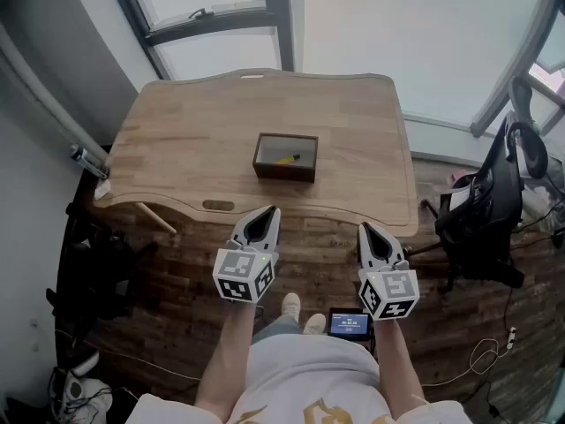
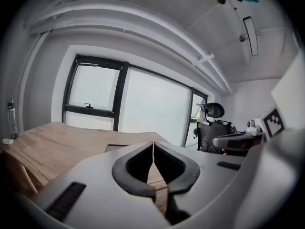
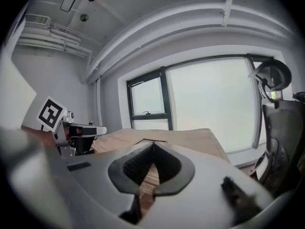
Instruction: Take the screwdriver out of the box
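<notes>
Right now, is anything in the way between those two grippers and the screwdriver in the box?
Nothing lies on the table between them. The left gripper and right gripper hang shut by its near edge. The box is open on top; only its own near wall stands before the screwdriver, so reaching in from above looks clear.

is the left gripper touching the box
Apart. In the head view, bare tabletop shows between the left gripper and the box.

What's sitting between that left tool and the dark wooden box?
Nothing: the head view shows only bare light wooden tabletop between the left tool and the dark wooden box.
</notes>
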